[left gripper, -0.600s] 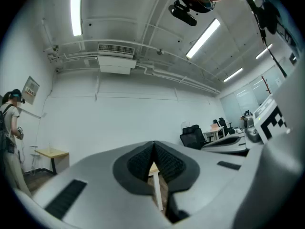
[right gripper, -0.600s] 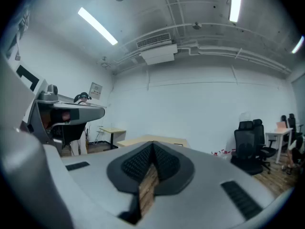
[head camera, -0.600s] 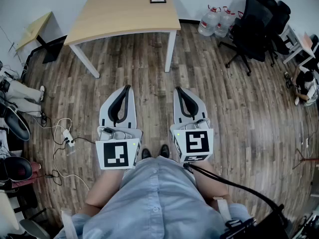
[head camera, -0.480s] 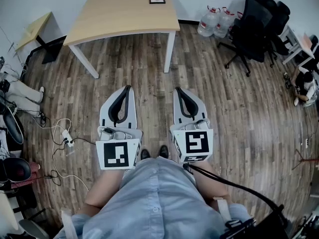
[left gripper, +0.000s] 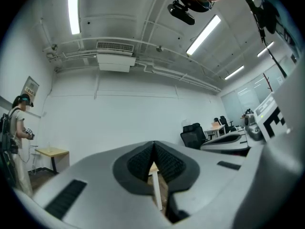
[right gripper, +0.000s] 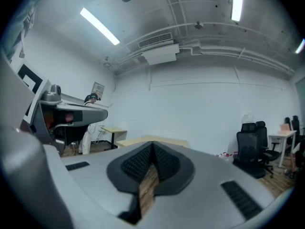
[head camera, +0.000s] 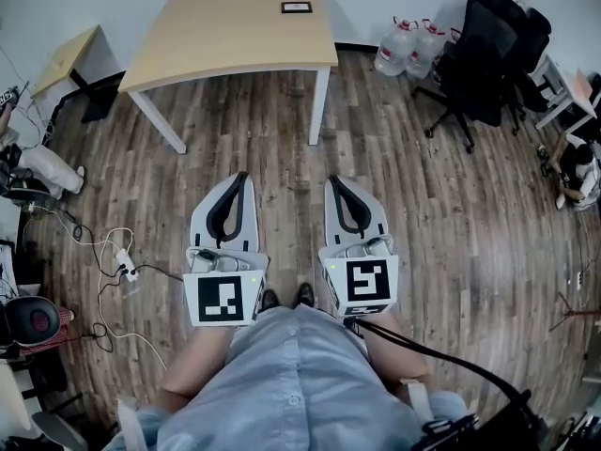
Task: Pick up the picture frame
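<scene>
While right tool (head camera: 335, 180) closed, picture frame (head camera: 297, 7) well ahead on table (head camera: 225, 28).

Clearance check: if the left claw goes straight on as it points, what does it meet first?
Probably the table, near its white front leg, which sits dead ahead of the shut left claw. Only floor lies between; depth is unclear.

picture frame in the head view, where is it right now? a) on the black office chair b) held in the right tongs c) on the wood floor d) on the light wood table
D: the picture frame lies flat on the light wood table, near its far right corner.
</scene>
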`<state>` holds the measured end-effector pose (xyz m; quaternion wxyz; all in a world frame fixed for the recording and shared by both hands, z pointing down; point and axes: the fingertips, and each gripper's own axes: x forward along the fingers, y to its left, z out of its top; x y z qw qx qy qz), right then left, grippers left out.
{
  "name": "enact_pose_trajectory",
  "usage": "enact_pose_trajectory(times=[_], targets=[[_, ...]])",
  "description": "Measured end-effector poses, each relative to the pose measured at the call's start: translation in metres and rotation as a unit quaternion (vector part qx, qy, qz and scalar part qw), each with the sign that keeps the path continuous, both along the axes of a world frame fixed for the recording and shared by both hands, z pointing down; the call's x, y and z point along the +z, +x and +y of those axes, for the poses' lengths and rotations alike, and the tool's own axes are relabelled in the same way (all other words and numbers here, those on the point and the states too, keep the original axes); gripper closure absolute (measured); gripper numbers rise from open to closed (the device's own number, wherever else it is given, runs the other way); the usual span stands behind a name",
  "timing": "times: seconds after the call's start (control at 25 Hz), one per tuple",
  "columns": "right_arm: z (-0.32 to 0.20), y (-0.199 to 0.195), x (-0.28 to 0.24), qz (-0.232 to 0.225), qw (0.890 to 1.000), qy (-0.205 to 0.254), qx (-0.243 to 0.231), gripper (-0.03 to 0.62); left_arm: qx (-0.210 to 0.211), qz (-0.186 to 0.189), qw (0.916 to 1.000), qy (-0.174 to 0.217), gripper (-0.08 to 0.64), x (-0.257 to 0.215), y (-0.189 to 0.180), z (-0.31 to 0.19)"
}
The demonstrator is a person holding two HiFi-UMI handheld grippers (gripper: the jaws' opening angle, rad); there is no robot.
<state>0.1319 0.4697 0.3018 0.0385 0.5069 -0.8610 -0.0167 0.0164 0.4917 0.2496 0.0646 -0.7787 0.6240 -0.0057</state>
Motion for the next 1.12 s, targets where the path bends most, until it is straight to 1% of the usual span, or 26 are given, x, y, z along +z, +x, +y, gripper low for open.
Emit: enact_pose_trajectory(times=[0.12,0.24,0.28,0.32,0.4,0.44,0.52,0.64,0.76,0.92,1.04,1.12], targets=[[-0.010,0.005,0.000,-0.012,1.000,0.002,-0.015,0.592,-0.008,-0.016,0.9998,-0.001,0.558,0.006,0.000,-0.007],[-0.028,0.012,-0.001,-0.008,1.000,0.003,-0.006,0.591,-0.014,-0.039,0.9991,0.004,0.558,0.009,-0.005,-0.018],[-0.034,0.012,-0.001,-0.005,1.000,0.004,-0.003,0.591,-0.015,-0.041,0.9991,0.004,0.560,0.010,-0.007,-0.023],[-0.039,0.010,-0.001,-0.001,1.000,0.005,-0.003,0.591,-0.016,-0.034,0.9993,0.002,0.558,0.011,-0.010,-0.028],[-0.053,0.003,0.002,0.007,1.000,0.005,-0.006,0.591,-0.023,-0.008,0.9997,-0.006,0.558,0.014,-0.016,-0.040],[-0.062,0.000,0.004,0.010,1.000,0.004,-0.007,0.591,-0.026,-0.005,0.9996,-0.009,0.558,0.016,-0.020,-0.047],[-0.083,-0.004,0.007,0.011,1.000,0.001,-0.003,0.591,-0.028,-0.013,0.9994,-0.015,0.558,0.022,-0.031,-0.065],[-0.121,-0.011,0.009,0.006,1.000,0.005,0.008,0.591,-0.031,-0.022,0.9991,-0.016,0.558,0.031,-0.053,-0.103],[-0.166,-0.027,0.005,0.000,1.000,0.024,0.007,0.591,-0.028,-0.022,0.9993,-0.006,0.560,0.032,-0.074,-0.151],[-0.226,-0.045,-0.005,-0.005,0.999,0.035,0.016,0.591,-0.017,-0.020,0.9996,0.006,0.558,0.024,-0.094,-0.211],[-0.269,-0.055,-0.015,-0.001,0.999,0.041,0.033,0.591,-0.006,-0.022,0.9994,0.025,0.558,0.012,-0.103,-0.252],[-0.291,-0.063,-0.018,0.001,0.998,0.043,0.042,0.591,-0.001,-0.010,0.9994,0.032,0.560,0.006,-0.110,-0.277]])
